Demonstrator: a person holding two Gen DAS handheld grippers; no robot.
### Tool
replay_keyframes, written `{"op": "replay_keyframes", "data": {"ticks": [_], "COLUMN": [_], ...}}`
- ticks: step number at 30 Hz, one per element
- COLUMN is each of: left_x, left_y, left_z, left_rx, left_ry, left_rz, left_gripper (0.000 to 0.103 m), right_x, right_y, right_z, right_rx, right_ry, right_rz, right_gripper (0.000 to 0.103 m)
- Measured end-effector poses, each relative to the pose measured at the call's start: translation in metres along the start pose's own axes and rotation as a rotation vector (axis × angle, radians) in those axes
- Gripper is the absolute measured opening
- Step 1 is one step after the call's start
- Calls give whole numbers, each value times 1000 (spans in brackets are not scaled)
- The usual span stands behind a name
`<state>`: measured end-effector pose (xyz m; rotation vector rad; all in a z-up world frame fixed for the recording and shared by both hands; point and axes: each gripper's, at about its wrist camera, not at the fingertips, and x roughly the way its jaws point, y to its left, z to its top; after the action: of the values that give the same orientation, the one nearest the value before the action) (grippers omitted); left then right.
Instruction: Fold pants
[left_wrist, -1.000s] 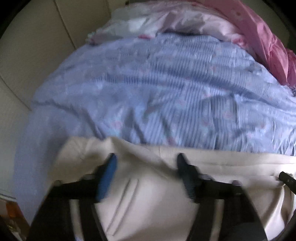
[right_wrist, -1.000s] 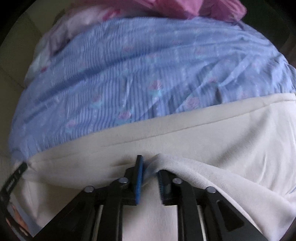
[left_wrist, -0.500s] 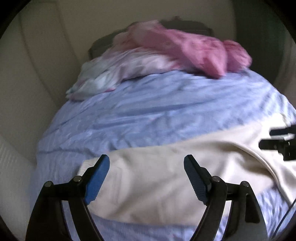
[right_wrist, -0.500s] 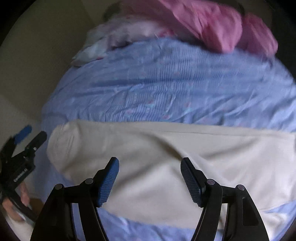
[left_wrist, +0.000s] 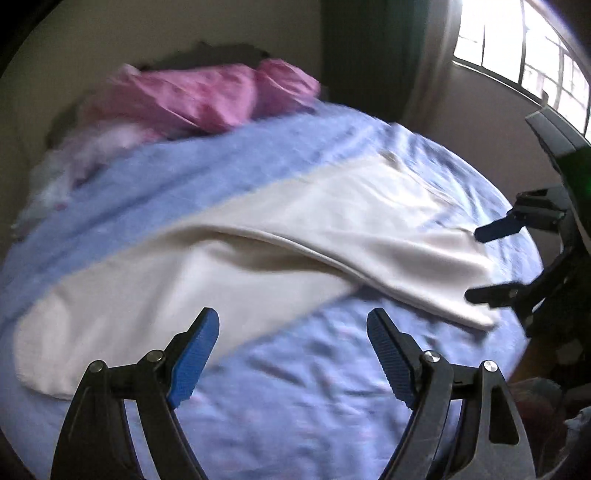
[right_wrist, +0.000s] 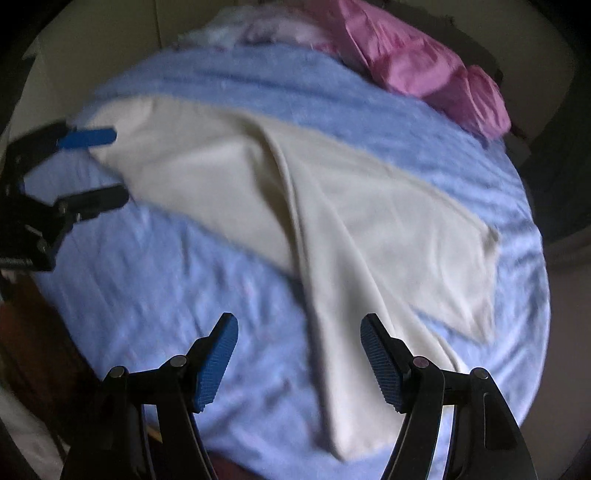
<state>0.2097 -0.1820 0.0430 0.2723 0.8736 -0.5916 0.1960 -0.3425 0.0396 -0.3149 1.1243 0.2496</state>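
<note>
The bed (left_wrist: 258, 162) is seen from farther back than a second ago, when both cameras were close over the cloth. The pants (left_wrist: 280, 236) are laid across it, one layer folded over the other, with nothing holding them. The left gripper (left_wrist: 291, 354) and right gripper (right_wrist: 299, 356) have been drawn clear; their fingers have just been opened and stand wide, empty. One fold seems done; another probably remains.

Blue-sheeted bed (right_wrist: 147, 280) under cream pants (right_wrist: 351, 206)
</note>
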Motion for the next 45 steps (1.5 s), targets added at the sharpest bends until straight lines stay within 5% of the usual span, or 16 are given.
{"op": "replay_keyframes", "data": {"ticks": [9,19,21,22,24,30,32,38,45], "left_x": [69,105,109,110,109,97,100,114,160], "left_y": [-73,-102,-103,-103,-97,-68,-53,-37,-42], "left_z": [-21,-24,-23,-23,-18,27,49,102,145], "left_rx": [2,62,78,82,80,171,233,504,627], "left_ry": [153,197,188,183,162,58,62,33,111], "left_rz": [-100,-44,-15,-7,1,84,80,32,-43], "left_gripper": [82,82,82,82,82,83,93,93,92], "right_x": [44,96,104,105,99,20,0,-2,10], "right_y": [-25,-41,-43,-45,-55,-119,-150,-179,-183], "right_z": [-101,-132,-134,-134,-131,-88,-67,-29,-17], "right_rx": [17,38,25,19,63,181,221,242,236], "right_ry": [109,186,188,184,167,-30,-63,-53,-52], "right_rz": [65,21,-46,-94,-93,-238,-291,-356,-366], "right_gripper": [68,57,33,13,8,7,7,7,7]}}
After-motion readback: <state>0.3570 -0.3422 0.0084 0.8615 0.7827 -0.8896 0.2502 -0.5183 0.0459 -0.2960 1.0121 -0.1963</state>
